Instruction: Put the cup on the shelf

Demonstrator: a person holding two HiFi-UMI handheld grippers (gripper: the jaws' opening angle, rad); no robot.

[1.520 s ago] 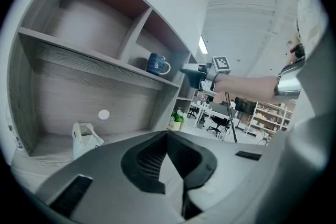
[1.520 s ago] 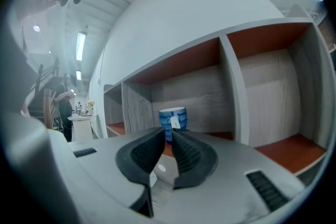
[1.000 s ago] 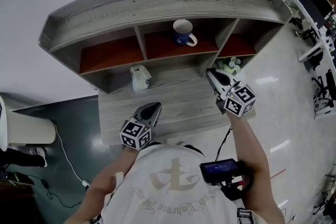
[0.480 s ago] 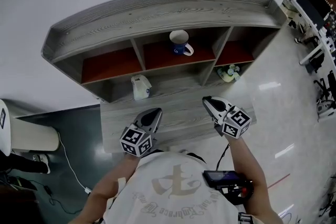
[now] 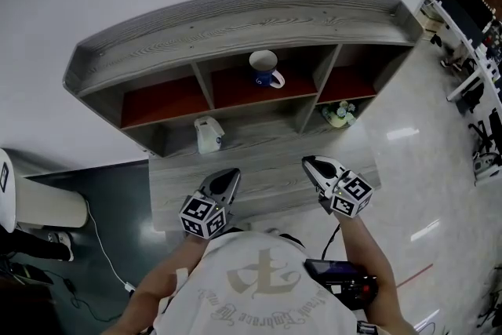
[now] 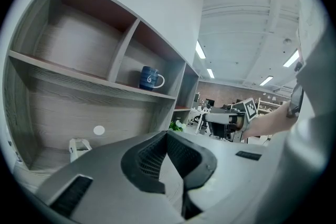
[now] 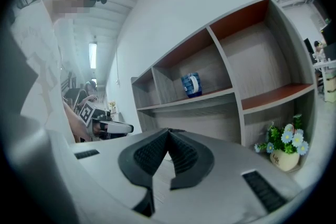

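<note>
A blue cup [image 5: 264, 67] with a white inside and handle stands upright in the middle compartment of the grey wooden shelf [image 5: 235, 20]; it also shows as the cup [image 6: 150, 77] and the cup [image 7: 191, 84] in the two gripper views. My left gripper [image 5: 230, 176] is shut and empty over the desk's near left. My right gripper [image 5: 309, 163] is shut and empty over the desk's near right, well short of the shelf. Both gripper views show the jaws [image 6: 167, 136] [image 7: 168, 134] pressed together with nothing between them.
A small white object [image 5: 208, 134] stands on the desk under the left compartment. A small flower pot [image 5: 340, 114] sits under the right compartment, also seen as the pot [image 7: 285, 150]. The desk top [image 5: 267, 161] ends at the person's body. Racks of equipment [image 5: 471, 20] stand at the far right.
My right gripper has drawn back from the shelf's right side toward the desk's near edge. The left gripper has barely moved. The cup stays in the middle compartment.
</note>
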